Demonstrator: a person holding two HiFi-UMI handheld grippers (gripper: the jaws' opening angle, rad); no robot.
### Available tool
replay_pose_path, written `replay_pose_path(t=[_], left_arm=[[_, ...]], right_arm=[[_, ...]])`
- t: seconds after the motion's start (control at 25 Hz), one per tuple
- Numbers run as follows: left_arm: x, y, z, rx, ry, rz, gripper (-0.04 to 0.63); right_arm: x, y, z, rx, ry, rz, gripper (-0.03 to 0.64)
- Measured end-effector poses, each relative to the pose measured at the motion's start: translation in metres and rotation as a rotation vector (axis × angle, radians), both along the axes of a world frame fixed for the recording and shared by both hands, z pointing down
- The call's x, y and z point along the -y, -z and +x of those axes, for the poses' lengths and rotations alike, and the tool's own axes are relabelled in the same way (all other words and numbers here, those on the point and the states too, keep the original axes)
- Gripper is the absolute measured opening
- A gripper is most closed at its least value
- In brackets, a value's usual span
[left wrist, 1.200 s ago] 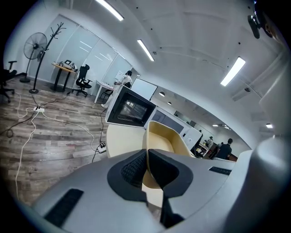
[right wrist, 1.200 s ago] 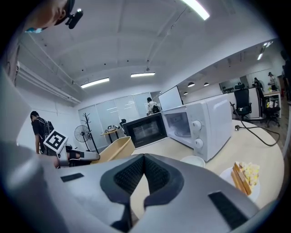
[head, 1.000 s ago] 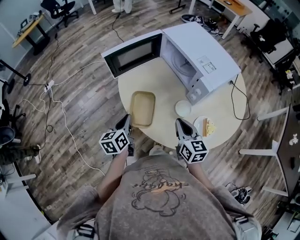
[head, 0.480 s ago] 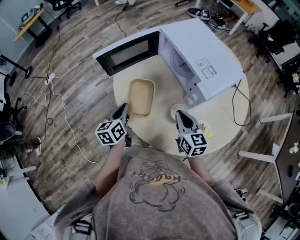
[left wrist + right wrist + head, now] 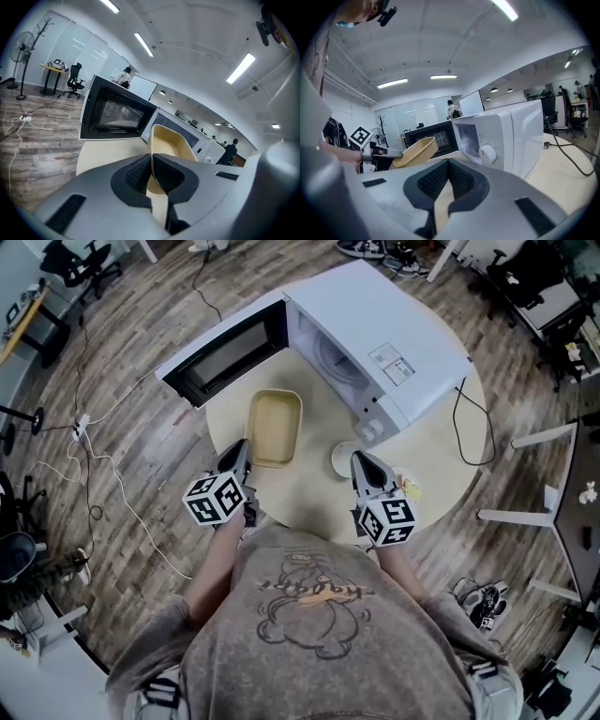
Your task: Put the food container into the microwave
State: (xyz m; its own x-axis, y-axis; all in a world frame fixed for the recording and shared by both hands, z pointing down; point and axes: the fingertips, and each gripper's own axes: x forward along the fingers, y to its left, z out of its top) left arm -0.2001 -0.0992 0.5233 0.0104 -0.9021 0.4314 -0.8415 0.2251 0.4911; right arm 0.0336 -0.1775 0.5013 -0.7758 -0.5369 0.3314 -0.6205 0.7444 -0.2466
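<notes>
Over the last second the left gripper had gone from hanging beside the container to holding it. Its fingers were pinched on the near rim, with the wall of the container caught between them. A second earlier the container had lain flat on the counter. Now, in the right gripper view, it was off the counter and tilted, far end up, carried from its near end alone. From the head view it hung over the counter just in front of the microwave and looked a little nearer the opening than before. The door stood swung wide to the left, so the cavity was clear to enter.

The right gripper had stayed low at the counter's near edge, close to a white dish. Its fingers were closed together with nothing in them, and it took no part in the carry.

For the task, this probably meant the pick-up was done and the carry was starting, while the container was still fully outside the microwave. A one-sided pinch on a thin rim looked like a weak hold. The tilt suggested the container might swing or slip, so the next move would call for levelling it and sliding it in past the door without knocking the frame.
</notes>
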Motion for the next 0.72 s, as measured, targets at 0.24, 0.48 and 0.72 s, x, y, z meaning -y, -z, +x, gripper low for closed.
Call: replay_pose_path(t=[0.24, 0.48, 0.72], left_arm=[[0.024, -0.003, -0.003, -0.009, -0.079, 0.001, 0.040], [0.048, -0.005, -0.005, -0.022, -0.146, 0.003, 0.040], [0.065, -0.009, 0.002, -0.045, -0.206, -0.006, 0.040]], right_arm=[[0.001, 0.001, 0.000, 0.006, -0.071, 0.004, 0.002], [0.002, 0.001, 0.004, 0.012, -0.140, 0.002, 0.002], [0.001, 0.002, 0.012, 0.014, -0.216, 0.000, 0.002]])
